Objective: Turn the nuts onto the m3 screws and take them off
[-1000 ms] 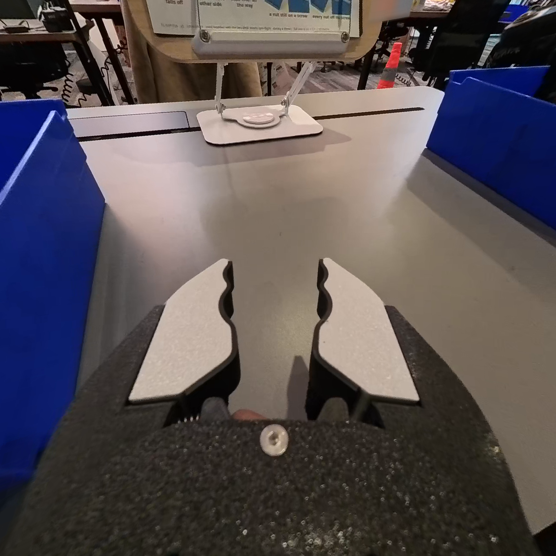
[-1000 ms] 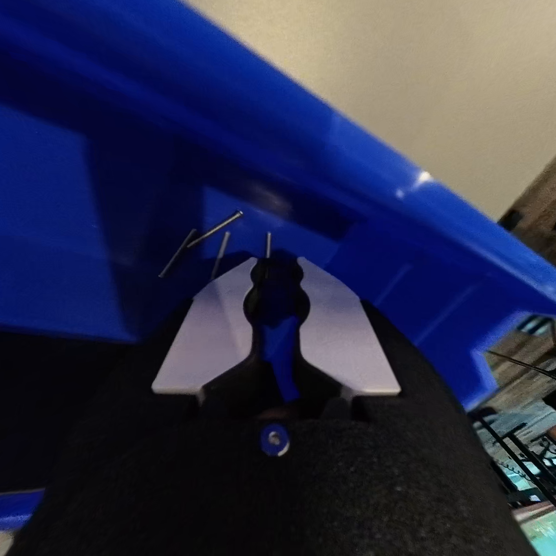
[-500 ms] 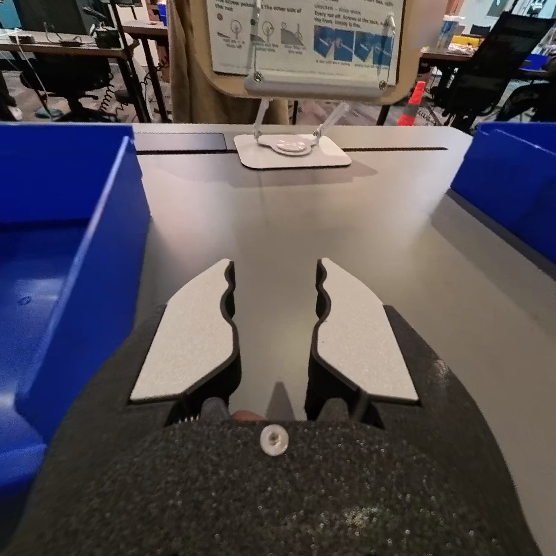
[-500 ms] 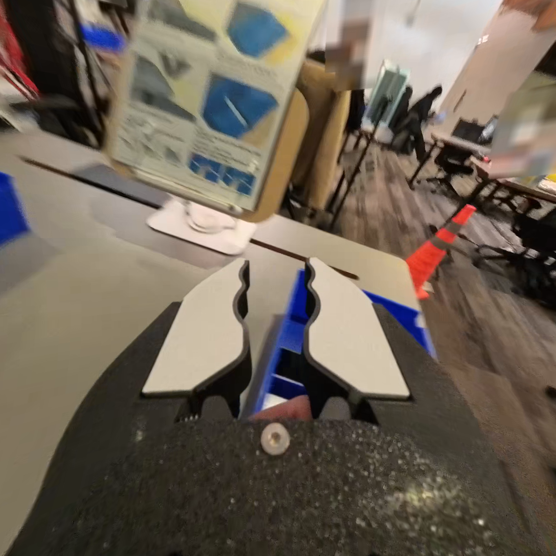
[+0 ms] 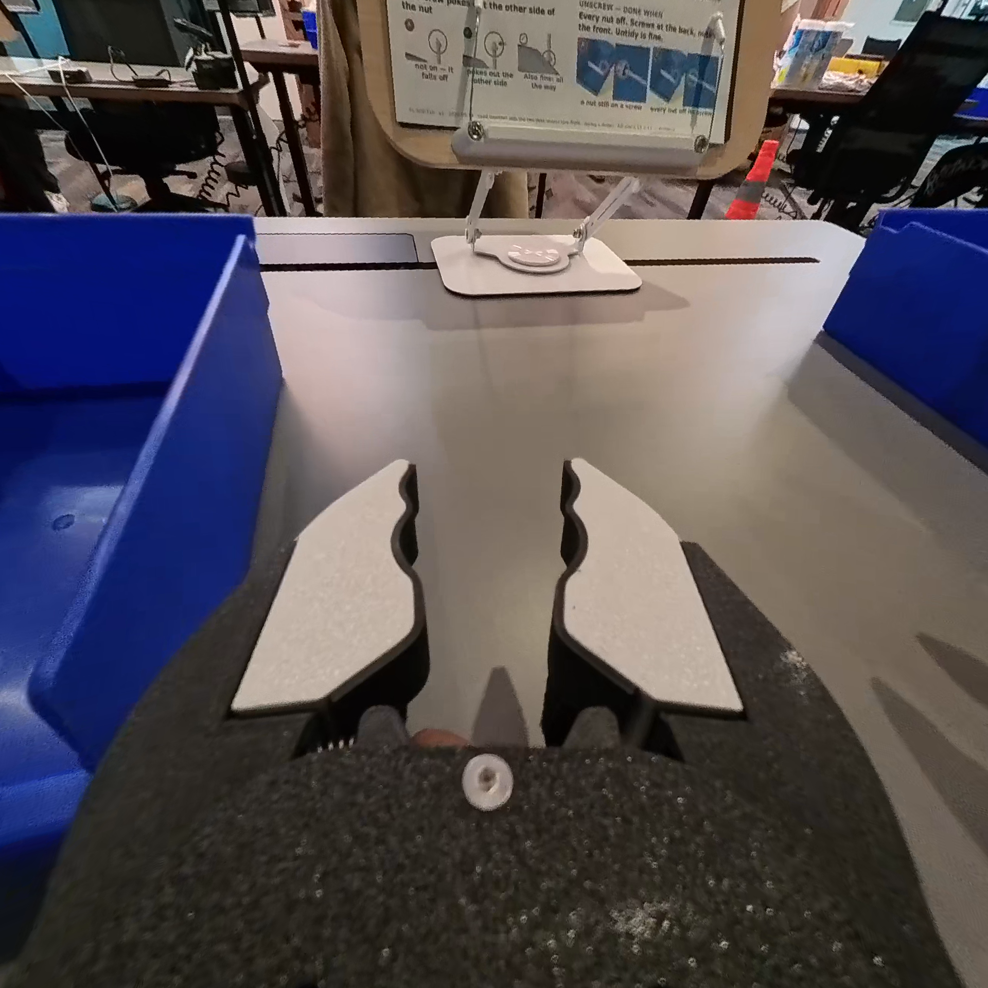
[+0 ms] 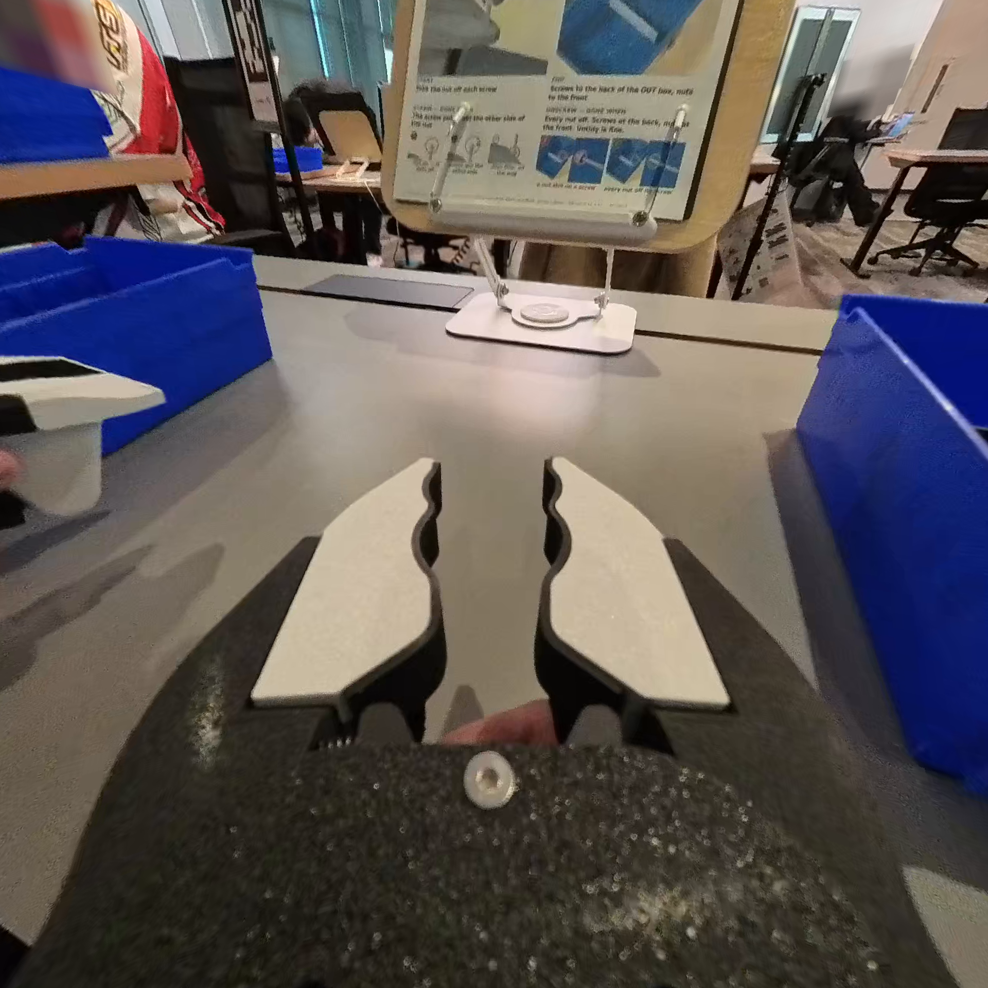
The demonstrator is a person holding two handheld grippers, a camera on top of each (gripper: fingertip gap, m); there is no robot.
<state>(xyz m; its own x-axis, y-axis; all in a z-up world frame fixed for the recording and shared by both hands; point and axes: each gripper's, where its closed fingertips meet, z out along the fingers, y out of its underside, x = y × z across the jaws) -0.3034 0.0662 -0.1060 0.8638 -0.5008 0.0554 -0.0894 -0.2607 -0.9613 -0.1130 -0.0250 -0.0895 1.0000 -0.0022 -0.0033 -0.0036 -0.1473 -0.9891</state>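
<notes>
No screws or nuts show in either view now. My left gripper is open and empty above the grey table, next to the blue bin on the left. My right gripper is open and empty above the table, left of the blue bin on the right. The left gripper's finger also shows at the left edge of the right wrist view. The visible part of the left bin's inside holds nothing I can make out.
An instruction board on a white stand stands at the table's far middle; it also shows in the right wrist view. A second blue bin is at the right. Chairs, desks and an orange cone lie beyond.
My right gripper came up out of the right blue bin, where thin screws lay, opened, and swung to face the board. My left gripper rose and pulled back slightly, staying open.
</notes>
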